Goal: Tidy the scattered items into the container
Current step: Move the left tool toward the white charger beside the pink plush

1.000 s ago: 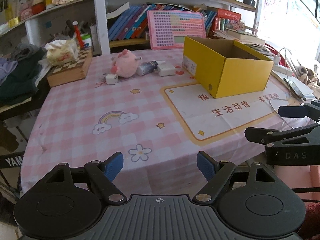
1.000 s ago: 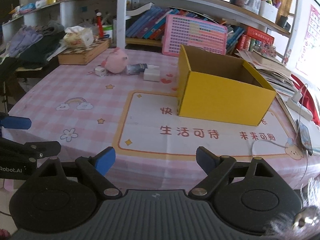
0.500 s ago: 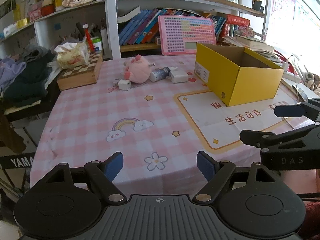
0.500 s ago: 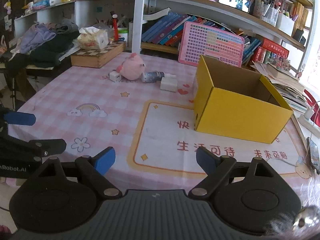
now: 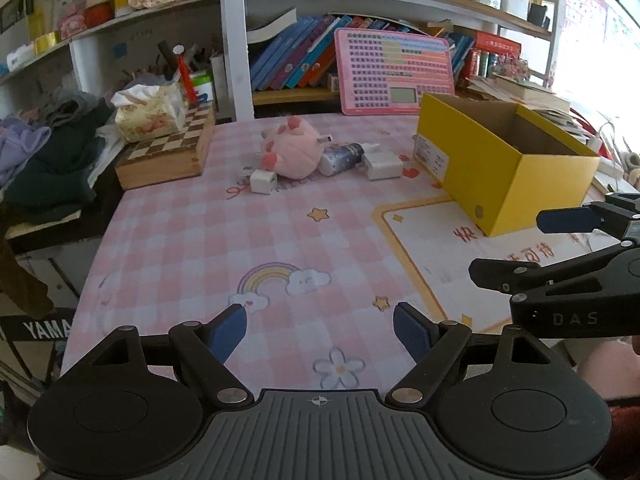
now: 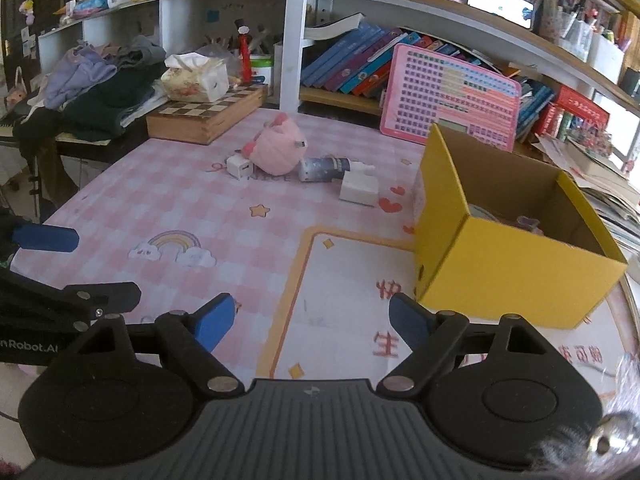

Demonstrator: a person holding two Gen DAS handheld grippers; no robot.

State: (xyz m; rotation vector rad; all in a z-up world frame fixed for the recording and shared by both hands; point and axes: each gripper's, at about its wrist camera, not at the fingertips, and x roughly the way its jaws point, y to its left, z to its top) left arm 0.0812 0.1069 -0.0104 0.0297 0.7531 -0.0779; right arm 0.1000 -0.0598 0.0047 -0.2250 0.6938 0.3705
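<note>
Our left gripper [image 5: 320, 330] has its blue-padded fingers [image 5: 226, 334] spread wide with nothing between them, hovering above the near edge of the counter [image 5: 208, 240], over the rainbow and flower prints on the pink checked cloth. Our right gripper [image 6: 308, 322] is likewise parted and empty, its fingers [image 6: 410, 324] above the white panel with the orange border, just in front of the yellow box [image 6: 516, 268]. Each gripper shows in the other's view: the right one at the right edge of the left wrist view, the left one at the left edge of the right wrist view.

Farther out, the scattered items lie in a tight cluster toward the back of the counter, well apart from both grippers. A small white charger cube [image 5: 263, 181] sits just beside the pink plush toy [image 5: 292, 152]. Against the plush's other side lies a dark printed bottle [image 5: 342, 157] on its side, and next to that a larger white adapter [image 5: 382, 165], which is near the box's left wall.

The yellow box stands open on the right part of the counter; the right wrist view shows a few small things already on its floor, too dim to name. Behind it a pink keypad board [image 6: 452, 96] leans against the bookshelf [image 6: 352, 64]. At the counter's back left corner a wooden chess box [image 5: 168, 152] carries a tissue pack [image 5: 148, 114].
</note>
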